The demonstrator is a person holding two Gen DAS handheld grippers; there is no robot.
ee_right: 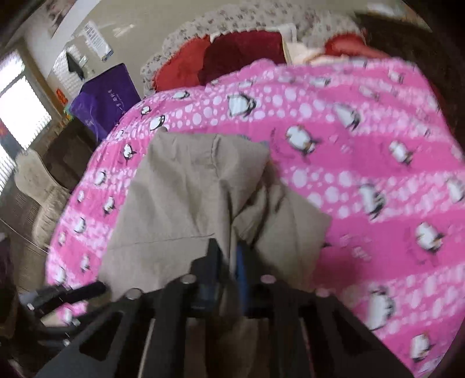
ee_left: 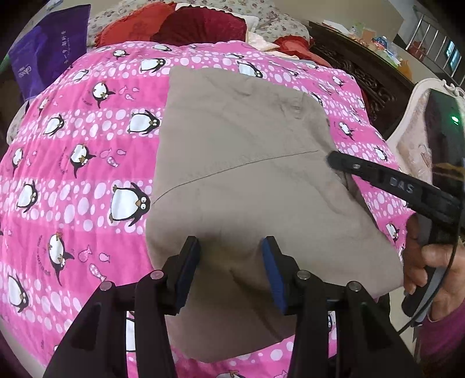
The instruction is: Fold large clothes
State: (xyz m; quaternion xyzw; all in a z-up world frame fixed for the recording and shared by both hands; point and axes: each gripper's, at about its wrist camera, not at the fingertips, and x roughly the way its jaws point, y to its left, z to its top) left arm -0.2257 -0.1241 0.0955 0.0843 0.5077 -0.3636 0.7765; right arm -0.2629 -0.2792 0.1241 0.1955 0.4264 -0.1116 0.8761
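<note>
- Both tongs are taken first: the left gripper (ee_left: 231, 247) is seen spread, its 2 blue pads standing apart above the near edge of the beige garment (ee_left: 241, 174), and no cloth is pinched by it.
- Pressed together on a raised ridge of the same cloth, the right gripper (ee_right: 228, 253) is shown in its own view with fabric caught between its pads; its black finger is also seen at the garment's right edge in the left wrist view.
- A hand (ee_left: 433, 273) is seen on the right gripper's handle.
- Partly folded, the garment is laid on the pink penguin quilt (ee_left: 72, 162), with 1 seam running across its middle.
- To do the fold well, the pinched edge is best lifted just clear of the quilt and carried across evenly, so that the lower layer is not dragged.
- The near edge could be held down by the left gripper while the fold is laid, and the edges matched before the pinch is let go.
- Farther off, red cushions (ee_left: 186, 26) are seen at the head of the bed.
</note>
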